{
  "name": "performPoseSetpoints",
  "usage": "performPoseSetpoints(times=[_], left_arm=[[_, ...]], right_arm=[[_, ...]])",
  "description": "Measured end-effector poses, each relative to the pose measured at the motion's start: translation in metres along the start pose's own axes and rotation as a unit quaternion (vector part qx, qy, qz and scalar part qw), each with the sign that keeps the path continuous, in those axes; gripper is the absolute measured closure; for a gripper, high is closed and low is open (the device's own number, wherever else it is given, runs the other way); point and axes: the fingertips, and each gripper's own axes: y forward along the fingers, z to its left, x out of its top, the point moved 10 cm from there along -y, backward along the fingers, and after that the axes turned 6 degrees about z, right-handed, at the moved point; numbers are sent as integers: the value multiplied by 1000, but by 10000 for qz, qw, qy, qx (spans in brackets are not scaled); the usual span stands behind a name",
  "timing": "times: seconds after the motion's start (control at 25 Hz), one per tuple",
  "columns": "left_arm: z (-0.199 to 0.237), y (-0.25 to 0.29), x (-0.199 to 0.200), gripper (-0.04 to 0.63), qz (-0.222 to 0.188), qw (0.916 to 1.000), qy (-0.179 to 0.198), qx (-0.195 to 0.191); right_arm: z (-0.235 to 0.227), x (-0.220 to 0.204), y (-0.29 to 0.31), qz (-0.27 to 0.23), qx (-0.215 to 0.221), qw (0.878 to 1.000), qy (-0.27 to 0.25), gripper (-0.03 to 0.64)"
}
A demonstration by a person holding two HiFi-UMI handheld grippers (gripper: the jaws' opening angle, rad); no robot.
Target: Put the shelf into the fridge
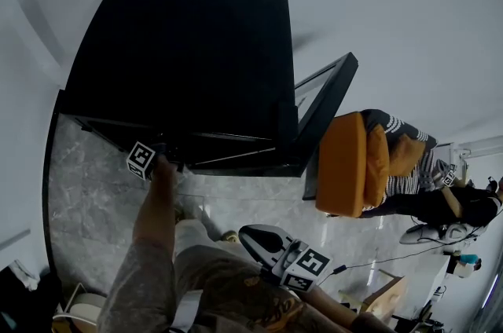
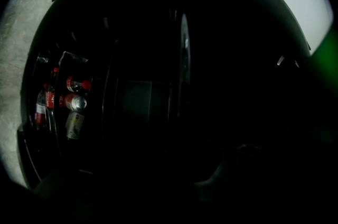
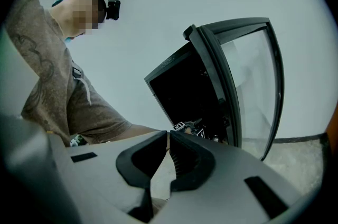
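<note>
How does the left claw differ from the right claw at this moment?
The left claw is at the open front of the black cabinet fridge, while the right claw is held apart from it, over the person's lap. The right claw's jaws are together on nothing, whereas the left claw's own view is too dark to show its jaws. Both carry a cube with square markers.

Fridge (image 1: 181, 49): black casing, smooth, with a dull sheen. Its door (image 3: 253, 85): dark plastic frame round a clear glass pane. Floor (image 1: 94, 182): grey veined stone-look tiles, polished, throwing back light. Your right gripper (image 3: 167, 136): matt grey plastic shell; black ribbed pads (image 3: 185, 159), rubbery-looking. Your shirt (image 3: 47, 85): brown mottled cloth, soft. Chair (image 1: 346, 162): smooth orange upholstery. Cans (image 2: 76, 103): shiny metal tops, glossy printed sides.
</note>
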Motion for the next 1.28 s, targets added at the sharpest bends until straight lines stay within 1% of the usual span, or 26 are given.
performPoseSetpoints(times=[0.2, 0.4, 0.6, 0.8, 0.96, 1.16, 1.2, 1.28], left_arm=[[0, 10, 2, 577, -10, 10000, 10, -10], [1, 20, 2, 577, -109, 9999, 1, -10], [-1, 33, 7, 577, -55, 10000, 37, 30], [18, 44, 15, 577, -239, 9996, 100, 72], [3, 47, 10, 577, -137, 9999, 53, -17], [4, 47, 12, 577, -133, 9998, 111, -74], [3, 47, 11, 572, -92, 9999, 90, -72], [3, 43, 9, 523, 1, 10000, 52, -58]], right_arm=[[-2, 0, -3, -39, -68, 10000, 20, 586], [-3, -4, -5, -33, -135, 9999, 54, 586], [-4, -6, -7, -32, -206, 9997, 88, 586], [-2, -5, -7, -34, -261, 9996, 89, 586], [-3, -6, -9, -34, -335, 9994, 122, 586], [-4, -7, -10, -24, -333, 9993, 145, 586], [-4, -7, -10, -18, -318, 9994, 152, 586], [-4, -8, -9, -16, -283, 9995, 161, 586]])
